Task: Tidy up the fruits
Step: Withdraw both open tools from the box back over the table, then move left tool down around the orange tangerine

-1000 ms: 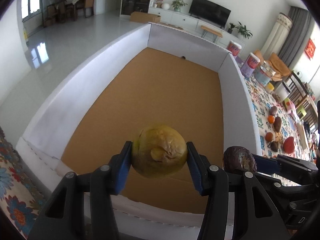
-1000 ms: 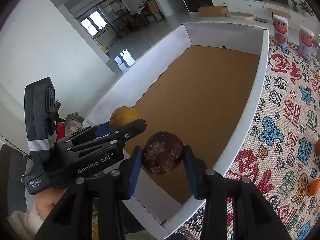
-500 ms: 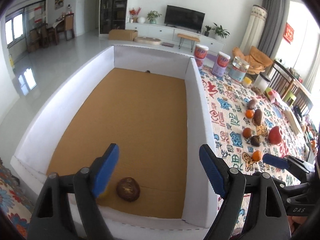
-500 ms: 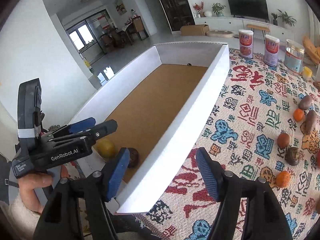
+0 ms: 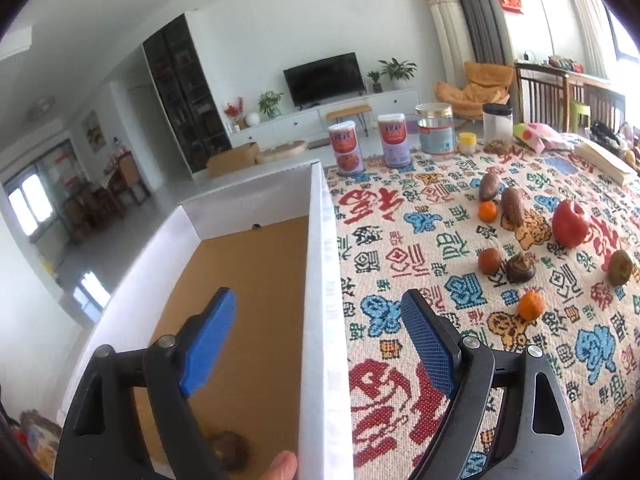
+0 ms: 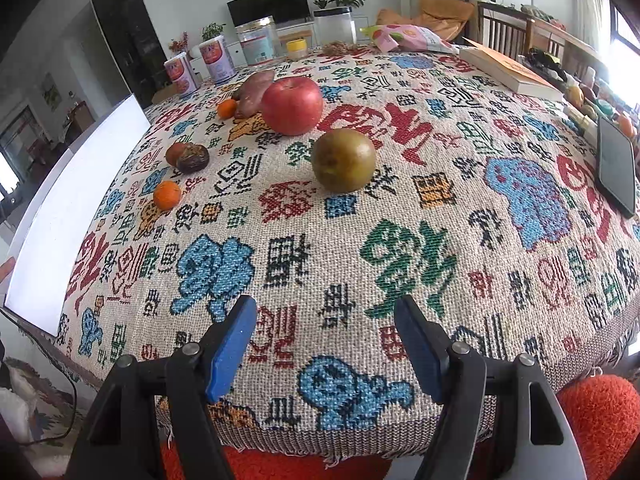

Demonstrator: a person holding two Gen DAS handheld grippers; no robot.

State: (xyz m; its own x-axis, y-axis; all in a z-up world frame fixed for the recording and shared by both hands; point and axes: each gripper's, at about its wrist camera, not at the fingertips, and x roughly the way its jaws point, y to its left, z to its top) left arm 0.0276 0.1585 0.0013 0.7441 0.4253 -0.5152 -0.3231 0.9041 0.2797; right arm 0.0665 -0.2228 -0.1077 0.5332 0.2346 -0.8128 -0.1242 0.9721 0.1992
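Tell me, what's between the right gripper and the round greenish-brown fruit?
Nothing but bare patterned woven tablecloth. In the right wrist view, the right gripper has its jaws open, and no fruit lies before the round greenish-brown fruit.

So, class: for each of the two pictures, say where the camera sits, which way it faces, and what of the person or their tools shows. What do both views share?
Left wrist: sits behind the open left gripper, over the box wall, facing the TV wall; a fingertip shows.
Right wrist: sits behind the open right gripper at the table edge, facing across the patterned cloth.
Shared: the red apple, the brownish-green fruit, the cans.
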